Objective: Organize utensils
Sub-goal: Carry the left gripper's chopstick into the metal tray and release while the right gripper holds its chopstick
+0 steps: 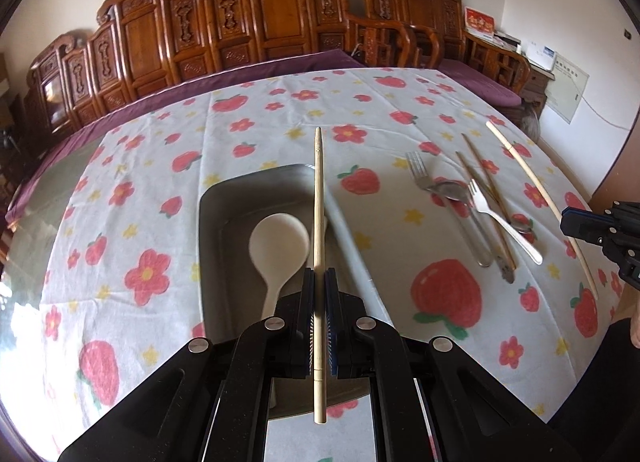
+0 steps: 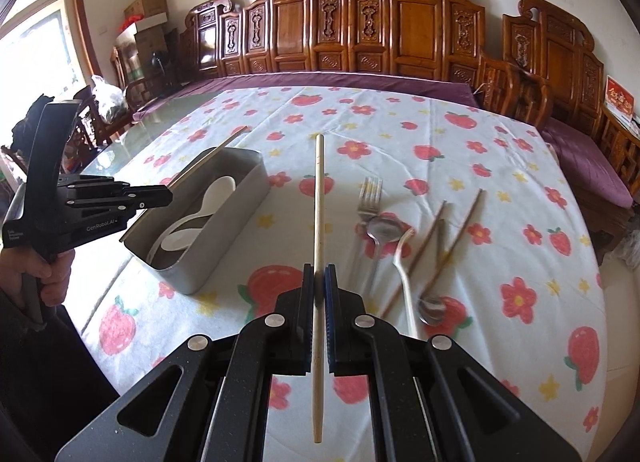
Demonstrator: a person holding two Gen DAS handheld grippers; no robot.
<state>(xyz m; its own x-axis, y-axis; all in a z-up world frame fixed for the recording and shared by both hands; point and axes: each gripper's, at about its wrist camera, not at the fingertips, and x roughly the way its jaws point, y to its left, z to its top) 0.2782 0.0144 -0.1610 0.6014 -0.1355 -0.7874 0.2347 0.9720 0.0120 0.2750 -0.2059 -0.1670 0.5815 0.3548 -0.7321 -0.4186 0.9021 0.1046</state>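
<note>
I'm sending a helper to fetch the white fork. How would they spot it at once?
Find the table with the strawberry cloth, then the loose pile of cutlery right of the grey metal box. The white fork lies slanted across that pile. It is the only white piece there; the other fork is bare metal.

From my left tongs, the tray opens at twelve o'clock, its white spoon filling the bottom; piled cutlery crowds two o'clock.
</note>
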